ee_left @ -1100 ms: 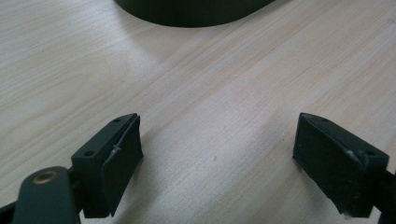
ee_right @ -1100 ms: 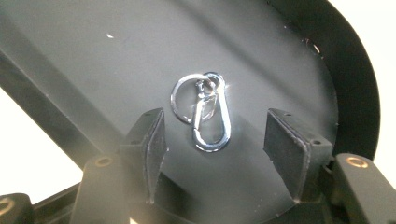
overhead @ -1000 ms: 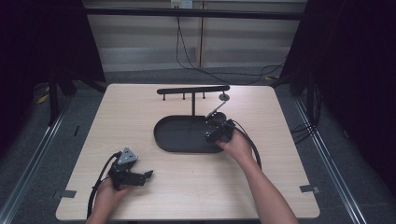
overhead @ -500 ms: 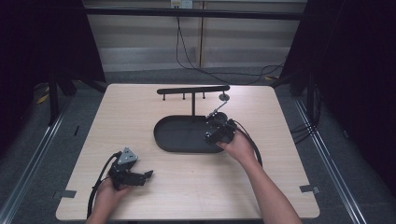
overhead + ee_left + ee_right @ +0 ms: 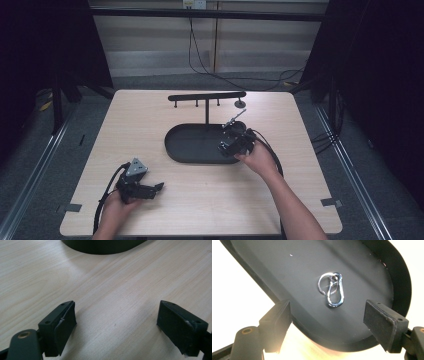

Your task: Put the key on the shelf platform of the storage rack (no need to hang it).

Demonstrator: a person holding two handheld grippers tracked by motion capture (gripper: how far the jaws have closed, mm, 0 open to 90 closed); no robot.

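Table [image 5: 200, 210]: pale wood top; everything you work with stands or lies on it.
Rack [image 5: 206, 96]: a black crossbar on a single post, rising from the far edge of the tray; small pegs hang under the bar.
Round-footed piece [image 5: 240, 104]: a small dark item on the table just beyond the rack's right end; too small to tell more.
Tray [image 5: 192, 145]: shallow black oval dish with a low rim, at the table's middle.
Tray contents: a silver carabiner [image 5: 335, 293] linked with a key ring [image 5: 326, 284] lies flat on the tray floor, apart from the rim.
Your right gripper [image 5: 235, 142]: over the tray's right end, pointing down; its jaws have just been opening and stand spread, with the carabiner on the floor between and beyond them, untouched.
Your left gripper [image 5: 152, 189]: low over bare table at the near left, well apart from the tray; jaws spread, with wood grain between them.
In the way: the rack post stands just behind your right gripper.
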